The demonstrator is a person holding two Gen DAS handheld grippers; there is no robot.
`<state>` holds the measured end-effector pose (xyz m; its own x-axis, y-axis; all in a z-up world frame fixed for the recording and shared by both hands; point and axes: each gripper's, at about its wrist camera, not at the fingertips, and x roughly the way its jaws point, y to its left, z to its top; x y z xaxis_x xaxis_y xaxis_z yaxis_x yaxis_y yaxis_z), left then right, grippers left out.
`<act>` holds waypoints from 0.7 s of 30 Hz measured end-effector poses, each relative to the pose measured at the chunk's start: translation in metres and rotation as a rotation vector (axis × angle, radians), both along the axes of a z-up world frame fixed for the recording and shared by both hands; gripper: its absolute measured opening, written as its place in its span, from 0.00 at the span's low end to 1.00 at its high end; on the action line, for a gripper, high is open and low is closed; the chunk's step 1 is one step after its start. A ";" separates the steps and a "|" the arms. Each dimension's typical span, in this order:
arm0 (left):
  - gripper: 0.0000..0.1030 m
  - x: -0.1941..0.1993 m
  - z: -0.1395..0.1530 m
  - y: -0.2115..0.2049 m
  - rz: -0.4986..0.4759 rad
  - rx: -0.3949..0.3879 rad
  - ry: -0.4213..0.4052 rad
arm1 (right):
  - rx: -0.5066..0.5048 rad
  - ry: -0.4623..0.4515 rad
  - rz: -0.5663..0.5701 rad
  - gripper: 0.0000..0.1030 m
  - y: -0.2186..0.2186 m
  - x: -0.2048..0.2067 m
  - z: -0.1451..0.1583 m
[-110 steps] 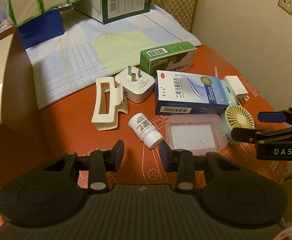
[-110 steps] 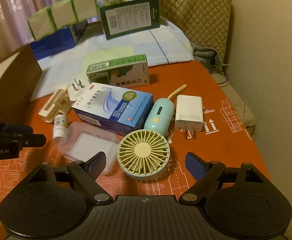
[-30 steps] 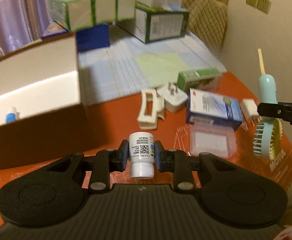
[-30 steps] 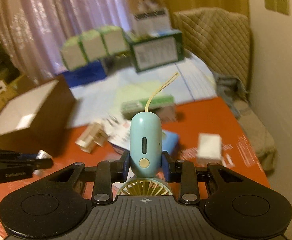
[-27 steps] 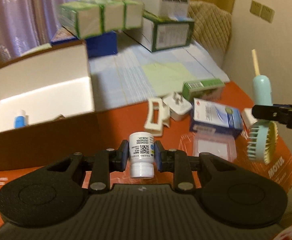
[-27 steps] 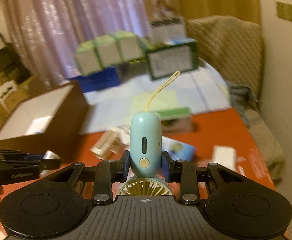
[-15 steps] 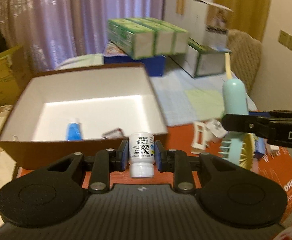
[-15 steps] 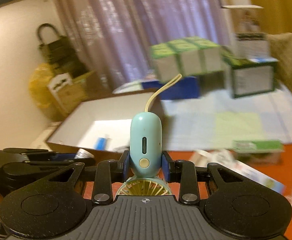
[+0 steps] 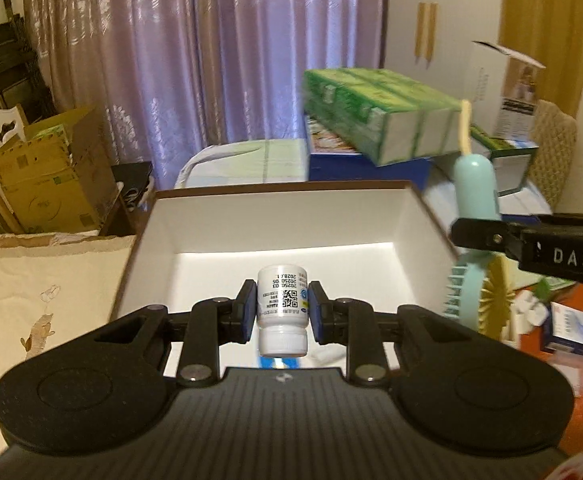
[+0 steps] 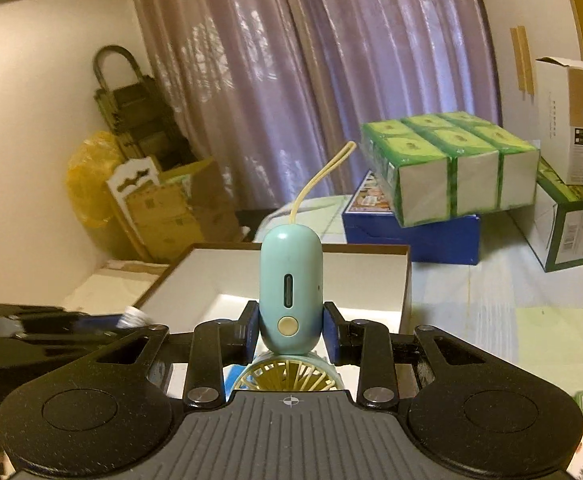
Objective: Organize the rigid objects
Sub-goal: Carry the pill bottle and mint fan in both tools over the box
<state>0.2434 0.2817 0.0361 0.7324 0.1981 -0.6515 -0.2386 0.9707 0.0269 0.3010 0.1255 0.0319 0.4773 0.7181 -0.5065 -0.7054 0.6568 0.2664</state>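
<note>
Presently, one entry per item, largest first.

Cardboard box (image 9: pixel 431 216): brown outside, white inside, open-topped, standing ahead of and below both grippers. Contents: mostly hidden in these views. A scrap of blue shows under the bottle in the left wrist view; what it is cannot be told. The visible white floor is otherwise bare.

Handheld fan (image 10: pixel 291 296): pale teal body, cream blades, yellowish wrist loop standing up. Clamped at the handle by the right gripper (image 10: pixel 290 334), jaws closed narrow against its sides. Carried over the near right edge of the box, not yet inside.

Pill bottle (image 9: pixel 282 306): small, white, printed label, cap toward the camera. Pinched at the body by the left gripper (image 9: pixel 282 312), jaws narrow and tight on it. Held above the near wall of the box, over its interior.

Step in hand, by judgement: transport of both items to the box, near its end. Next move calls for bringing each gripper lower over the white floor, then parting the jaws; the fan needs a spot clear of the bottle so neither lands on the other.

Remaining boxes on the red mat (image 9: pixel 571 332): not yet sorted.
</note>
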 end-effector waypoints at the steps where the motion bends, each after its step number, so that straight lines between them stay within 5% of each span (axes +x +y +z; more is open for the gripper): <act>1: 0.22 0.004 -0.003 0.008 -0.001 0.003 0.007 | -0.016 -0.002 -0.014 0.29 0.006 0.002 -0.004; 9: 0.22 0.037 -0.042 0.056 0.005 -0.021 0.107 | -0.179 0.006 -0.114 0.29 0.042 0.015 -0.048; 21: 0.22 0.051 -0.086 0.074 -0.025 -0.088 0.223 | -0.490 0.043 -0.140 0.29 0.072 0.013 -0.095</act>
<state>0.2939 0.3554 -0.0498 0.5726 0.1169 -0.8114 -0.2123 0.9772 -0.0091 0.3138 0.1978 -0.0631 0.5227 0.3217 -0.7895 -0.5971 0.7991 -0.0697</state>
